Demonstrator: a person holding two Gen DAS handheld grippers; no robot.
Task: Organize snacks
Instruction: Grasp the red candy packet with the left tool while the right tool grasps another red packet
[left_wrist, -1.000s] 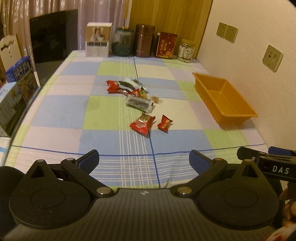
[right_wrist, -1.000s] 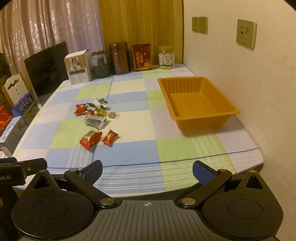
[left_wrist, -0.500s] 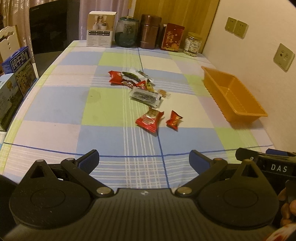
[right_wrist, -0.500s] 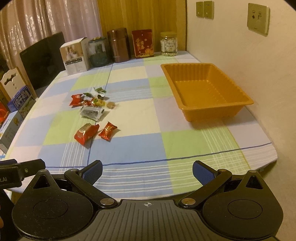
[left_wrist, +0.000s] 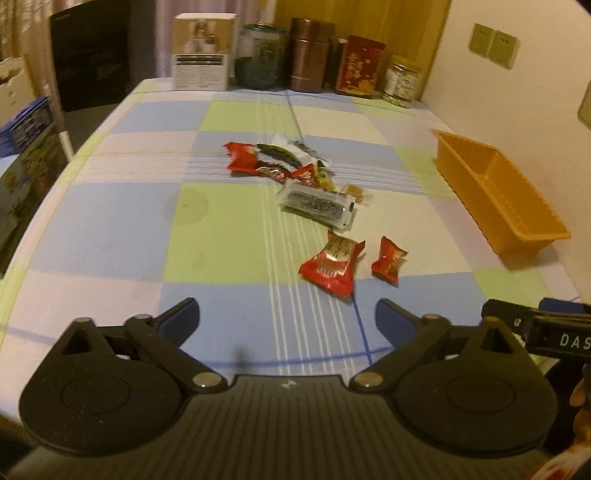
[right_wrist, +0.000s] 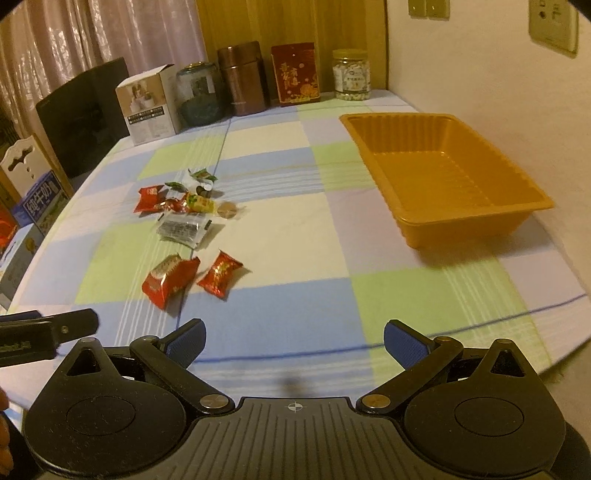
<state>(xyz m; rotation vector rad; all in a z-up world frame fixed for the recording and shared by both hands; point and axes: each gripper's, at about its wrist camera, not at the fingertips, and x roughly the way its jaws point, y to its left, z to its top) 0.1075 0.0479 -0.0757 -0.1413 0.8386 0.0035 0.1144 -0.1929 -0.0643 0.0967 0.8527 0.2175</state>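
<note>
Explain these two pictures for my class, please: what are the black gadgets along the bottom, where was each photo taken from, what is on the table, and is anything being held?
No robot here: a person holds one two-finger gripper in each hand, each carrying a wide-angle camera that looks along its fingers. One picture comes from the left gripper, the other from the right gripper. The blue pads are the fingertips; both pairs stand wide apart, holding nothing.

On the checked tablecloth lies a loose pile of wrapped snacks, with two red packets nearest the grippers. To the right sits an orange tray with nothing in it. Jars, tins and a box line the far edge.
</note>
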